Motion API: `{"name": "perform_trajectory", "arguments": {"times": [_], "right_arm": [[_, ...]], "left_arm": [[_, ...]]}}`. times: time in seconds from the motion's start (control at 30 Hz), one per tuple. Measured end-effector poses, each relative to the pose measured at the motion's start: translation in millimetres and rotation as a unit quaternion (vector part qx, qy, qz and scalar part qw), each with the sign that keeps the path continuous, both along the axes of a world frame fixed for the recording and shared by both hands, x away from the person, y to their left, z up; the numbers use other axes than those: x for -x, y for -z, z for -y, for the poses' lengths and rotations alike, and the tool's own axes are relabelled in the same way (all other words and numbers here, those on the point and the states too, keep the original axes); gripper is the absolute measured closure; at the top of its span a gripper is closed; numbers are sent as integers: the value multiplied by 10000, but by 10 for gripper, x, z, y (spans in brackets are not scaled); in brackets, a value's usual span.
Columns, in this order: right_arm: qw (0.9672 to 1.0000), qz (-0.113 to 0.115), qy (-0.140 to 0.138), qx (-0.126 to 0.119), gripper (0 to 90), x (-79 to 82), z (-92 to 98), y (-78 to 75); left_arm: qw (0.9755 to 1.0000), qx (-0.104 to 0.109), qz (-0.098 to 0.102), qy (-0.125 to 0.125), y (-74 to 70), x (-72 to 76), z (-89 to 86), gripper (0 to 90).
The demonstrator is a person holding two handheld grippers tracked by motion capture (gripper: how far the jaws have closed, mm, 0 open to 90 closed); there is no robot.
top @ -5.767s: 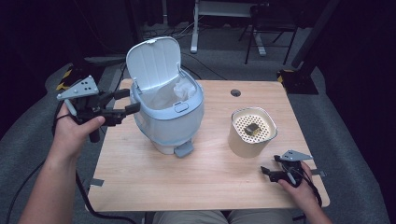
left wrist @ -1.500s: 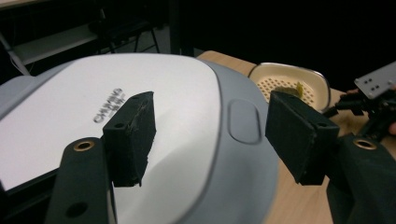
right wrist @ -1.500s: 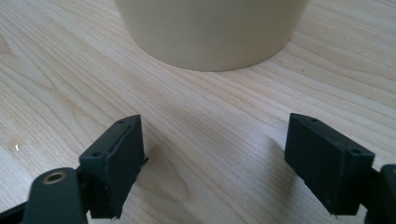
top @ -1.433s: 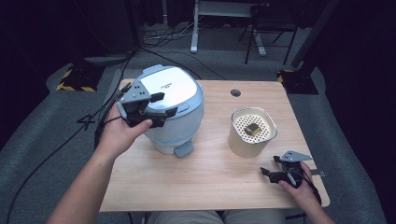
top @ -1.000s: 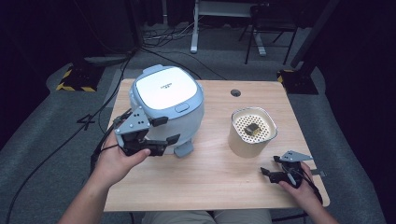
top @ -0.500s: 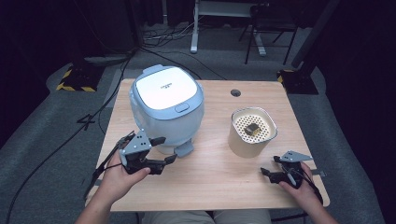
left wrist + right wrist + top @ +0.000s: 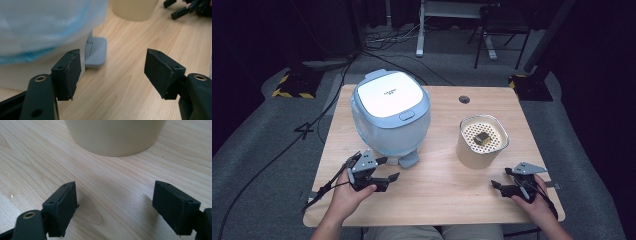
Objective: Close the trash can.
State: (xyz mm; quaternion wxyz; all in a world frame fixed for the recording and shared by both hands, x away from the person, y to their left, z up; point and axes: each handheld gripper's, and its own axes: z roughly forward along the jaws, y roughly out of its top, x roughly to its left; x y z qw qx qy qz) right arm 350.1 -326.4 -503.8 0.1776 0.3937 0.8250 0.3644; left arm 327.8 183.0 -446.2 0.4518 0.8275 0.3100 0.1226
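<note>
left gripper (image 7: 388, 169) sits low over the near-left part of the wooden surface (image 7: 447, 192), just in front of the pale blue bin (image 7: 390, 120). we note its fingers (image 7: 68, 72) have just been opening and now stand apart with nothing between them. in the left gripper view we see the bin's grey foot pedal (image 7: 96, 52) resting on the wood beyond the gap, near the left finger but not touching it. we record the bin's white lid (image 7: 388, 94) as shut, the bin upright on the left half of the surface. to the right of it, apart from it, stands a cream round container (image 7: 482, 141) with a perforated top and a small dark item on that top. right gripper (image 7: 500, 179) rests at the near-right corner, close in front of the container; its fingers (image 7: 62, 205) are spread, empty, over bare wood.
</note>
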Motion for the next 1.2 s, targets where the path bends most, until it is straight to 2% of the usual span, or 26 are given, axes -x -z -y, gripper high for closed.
{"name": "perform_trajectory", "arguments": {"times": [0.2, 0.37, 0.5, 0.53, 0.67, 0.7, 0.77, 0.93, 1.2], "right_arm": [[10000, -5, 1, -3, 202, 1, 0, 0], [10000, -2, -3, -2, 202, 0, 0, 0], [10000, -1, -4, -2, 202, 0, 0, 0], [10000, -2, -3, -1, 201, 1, 0, 0], [10000, -1, -5, -2, 202, 0, 0, 0], [10000, -1, -5, 0, 201, 0, 0, 0], [10000, -2, -4, -3, 202, 0, 0, 0], [10000, 0, -8, -8, 201, 0, 0, 1], [10000, 0, -6, 1, 202, 1, 0, 0]], "left_arm": [[9993, -226, -303, -18, 217, -26, 17, 293], [9979, -436, -470, -57, 350, -32, 24, 278], [9965, -622, -543, -141, 443, -54, 25, 267], [9958, -736, -521, -137, 455, -61, 27, 259], [9941, -882, -610, -161, 520, -74, 52, 237], [9936, -935, -622, -151, 539, -78, 57, 228], [9941, -984, -442, -118, 567, -80, 60, 200], [9940, -990, -460, 1, 574, -108, 46, 158], [9939, -1010, -453, 4, 575, -112, 45, 146]]}}
